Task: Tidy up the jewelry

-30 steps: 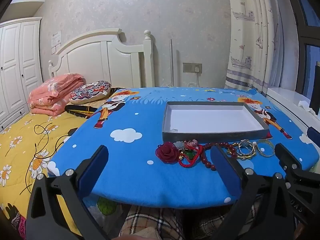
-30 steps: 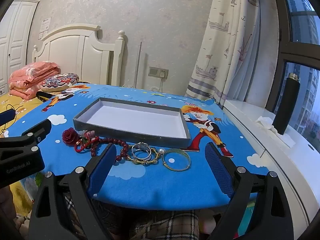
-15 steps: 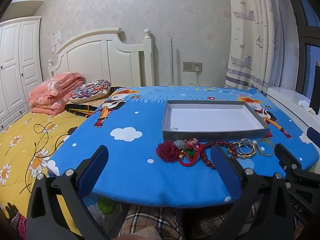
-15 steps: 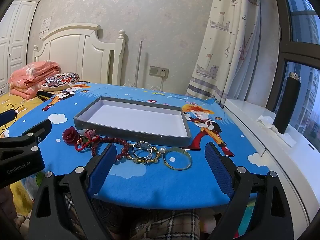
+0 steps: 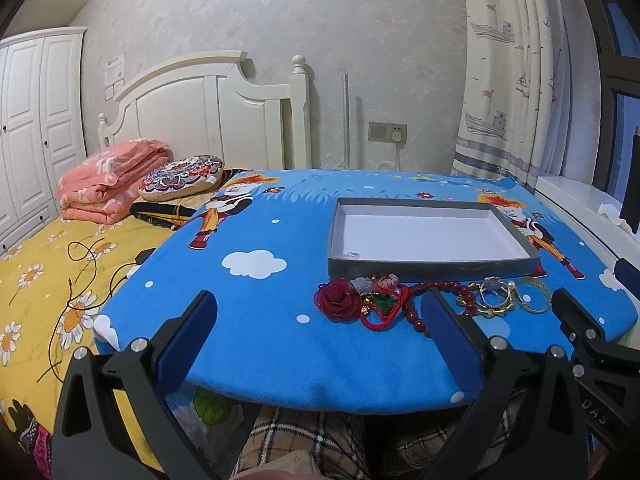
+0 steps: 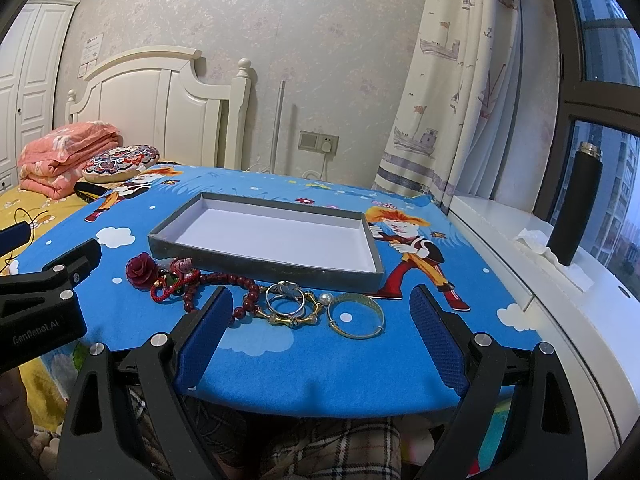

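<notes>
A shallow grey tray [image 5: 432, 267] [image 6: 260, 264] with a white inside stands empty on the blue cartoon cloth. In front of it lies a row of jewelry: a dark red rose [image 5: 339, 303] [image 6: 141, 271], a red cord knot [image 5: 384, 312], dark red beads [image 5: 444, 292] [image 6: 224, 280], silver and gold rings [image 6: 288, 306] [image 5: 494, 294] and a gold bangle [image 6: 356, 314] [image 5: 532, 294]. My left gripper [image 5: 320, 336] is open and empty before the rose. My right gripper [image 6: 322, 322] is open and empty before the rings.
The table's front edge [image 6: 320, 396] is just under both grippers. A bed with a yellow quilt [image 5: 48, 280], a pink blanket [image 5: 112, 176] and a cushion is at the left. A window sill with a black bottle [image 6: 574, 208] is at the right.
Both grippers have risen or tilted very slightly; the view barely shifts. Nothing on the table has moved.
</notes>
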The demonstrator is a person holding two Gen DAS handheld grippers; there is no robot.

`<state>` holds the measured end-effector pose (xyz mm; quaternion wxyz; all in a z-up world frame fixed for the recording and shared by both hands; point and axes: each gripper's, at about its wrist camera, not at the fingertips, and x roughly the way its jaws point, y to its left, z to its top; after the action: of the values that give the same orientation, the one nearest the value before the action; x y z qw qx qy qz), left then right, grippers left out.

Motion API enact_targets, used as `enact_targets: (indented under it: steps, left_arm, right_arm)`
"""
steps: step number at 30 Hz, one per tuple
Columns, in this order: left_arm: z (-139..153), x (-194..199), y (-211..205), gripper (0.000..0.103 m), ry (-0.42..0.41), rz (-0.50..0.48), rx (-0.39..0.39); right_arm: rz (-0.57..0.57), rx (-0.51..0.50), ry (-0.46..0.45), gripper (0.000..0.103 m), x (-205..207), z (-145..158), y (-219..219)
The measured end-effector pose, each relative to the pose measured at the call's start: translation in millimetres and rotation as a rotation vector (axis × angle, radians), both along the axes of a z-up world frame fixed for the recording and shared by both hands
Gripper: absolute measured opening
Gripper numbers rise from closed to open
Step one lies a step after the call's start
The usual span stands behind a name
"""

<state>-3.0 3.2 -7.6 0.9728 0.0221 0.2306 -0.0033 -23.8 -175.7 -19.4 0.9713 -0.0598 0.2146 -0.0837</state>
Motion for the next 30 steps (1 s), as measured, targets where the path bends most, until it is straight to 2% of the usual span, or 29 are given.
enact_targets:
  steps: [30]
  left_arm:
    - [1.8,4.5,6.7,0.099,0.031,-0.003,-0.041]
  right_arm:
    - [0.0,0.006,0.003,0.085,1.3,-0.6,-1.5]
